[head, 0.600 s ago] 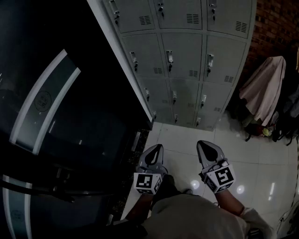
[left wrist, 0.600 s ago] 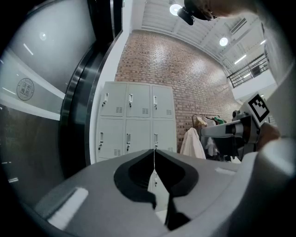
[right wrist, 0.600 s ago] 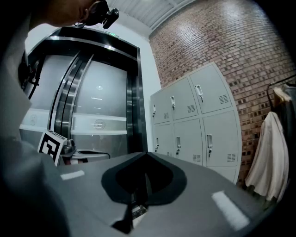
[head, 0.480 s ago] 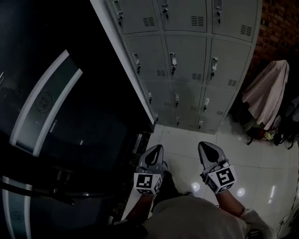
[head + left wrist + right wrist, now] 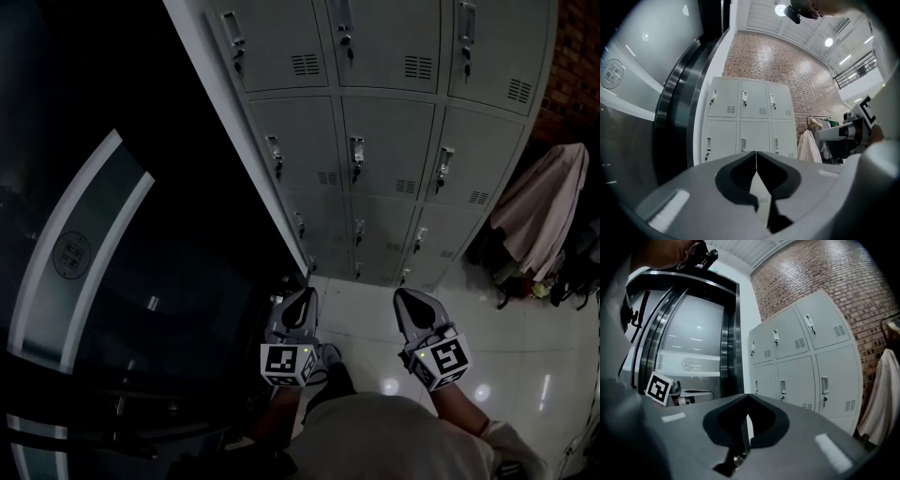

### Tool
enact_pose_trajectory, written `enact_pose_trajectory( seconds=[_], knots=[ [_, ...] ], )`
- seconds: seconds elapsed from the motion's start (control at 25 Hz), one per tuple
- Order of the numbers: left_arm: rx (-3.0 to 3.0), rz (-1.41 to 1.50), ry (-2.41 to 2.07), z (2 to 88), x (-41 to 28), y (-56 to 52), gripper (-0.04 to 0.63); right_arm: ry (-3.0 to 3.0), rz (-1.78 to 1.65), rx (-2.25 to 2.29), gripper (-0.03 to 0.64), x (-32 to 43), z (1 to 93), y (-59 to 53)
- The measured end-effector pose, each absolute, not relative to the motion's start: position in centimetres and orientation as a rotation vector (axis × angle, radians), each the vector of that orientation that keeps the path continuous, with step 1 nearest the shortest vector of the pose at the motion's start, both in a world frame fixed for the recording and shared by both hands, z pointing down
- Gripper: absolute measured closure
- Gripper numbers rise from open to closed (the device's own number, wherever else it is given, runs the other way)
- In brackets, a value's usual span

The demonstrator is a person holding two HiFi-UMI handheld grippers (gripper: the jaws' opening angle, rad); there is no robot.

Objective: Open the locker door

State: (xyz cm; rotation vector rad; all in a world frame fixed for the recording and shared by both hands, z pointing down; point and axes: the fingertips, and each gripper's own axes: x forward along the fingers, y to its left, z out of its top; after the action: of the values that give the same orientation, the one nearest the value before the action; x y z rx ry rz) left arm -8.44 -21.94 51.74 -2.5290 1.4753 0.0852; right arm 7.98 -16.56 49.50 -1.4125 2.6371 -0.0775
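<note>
A grey bank of lockers [image 5: 384,141] stands ahead, three columns wide, every door shut, each with a small handle [image 5: 356,150] and a vent. It also shows in the left gripper view as the lockers [image 5: 747,119] and in the right gripper view as the lockers [image 5: 801,366]. My left gripper [image 5: 302,298] and right gripper [image 5: 410,298] hang low over the white floor, well short of the lockers. Both have their jaws closed together with nothing between them, as the left gripper [image 5: 755,153] and the right gripper [image 5: 747,397] show in their own views.
A dark curved glass wall [image 5: 103,253] with a pale band runs along the left, up to the locker side. A pale coat [image 5: 539,220] hangs on a rack at the right, before a brick wall [image 5: 577,70]. Glossy white floor tiles [image 5: 525,347] lie underfoot.
The head view has tilted up and nearer: the lockers look larger and sit lower in the frame. Both grippers stay low and shut, the left one shifted slightly left.
</note>
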Motion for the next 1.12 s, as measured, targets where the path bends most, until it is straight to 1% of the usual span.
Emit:
enact_pose_trajectory(
  seconds=[0.08,0.16,0.4,0.52,0.64,0.88,1.04,1.12],
  knots=[
    [-2.521,0.09,1.481,50.7,-9.2,-25.6,0.531,2.612,-0.004,-1.393,0.617,7.6,48.6,-20.9],
    [-2.511,0.092,1.497,50.3,-10.6,-28.7,0.531,2.637,-0.02,-1.401,0.617,6.5,48.6,-24.3],
    [-2.541,0.055,1.533,51.6,-15.1,-35.4,0.531,2.633,0.023,-1.382,0.617,2.4,48.8,-33.2],
    [-2.548,0.038,1.548,52.2,-17.5,-38.7,0.531,2.669,-0.047,-1.408,0.616,0.0,49.4,-36.8],
    [-2.553,0.033,1.554,52.7,-19.4,-41.7,0.531,2.621,0.039,-1.384,0.615,-1.9,49.5,-40.5],
    [-2.56,0.024,1.578,54.2,-20.9,-46.7,0.531,2.651,0.023,-1.394,0.615,-4.2,51.4,-45.5],
    [-2.587,0.018,1.588,55.5,-20.4,-49.0,0.531,2.697,-0.003,-1.366,0.614,-5.3,53.1,-48.3],
    [-2.576,0.017,1.602,55.6,-20.2,-49.8,0.531,2.716,-0.006,-1.329,0.603,-5.9,53.5,-49.5]
  ],
)
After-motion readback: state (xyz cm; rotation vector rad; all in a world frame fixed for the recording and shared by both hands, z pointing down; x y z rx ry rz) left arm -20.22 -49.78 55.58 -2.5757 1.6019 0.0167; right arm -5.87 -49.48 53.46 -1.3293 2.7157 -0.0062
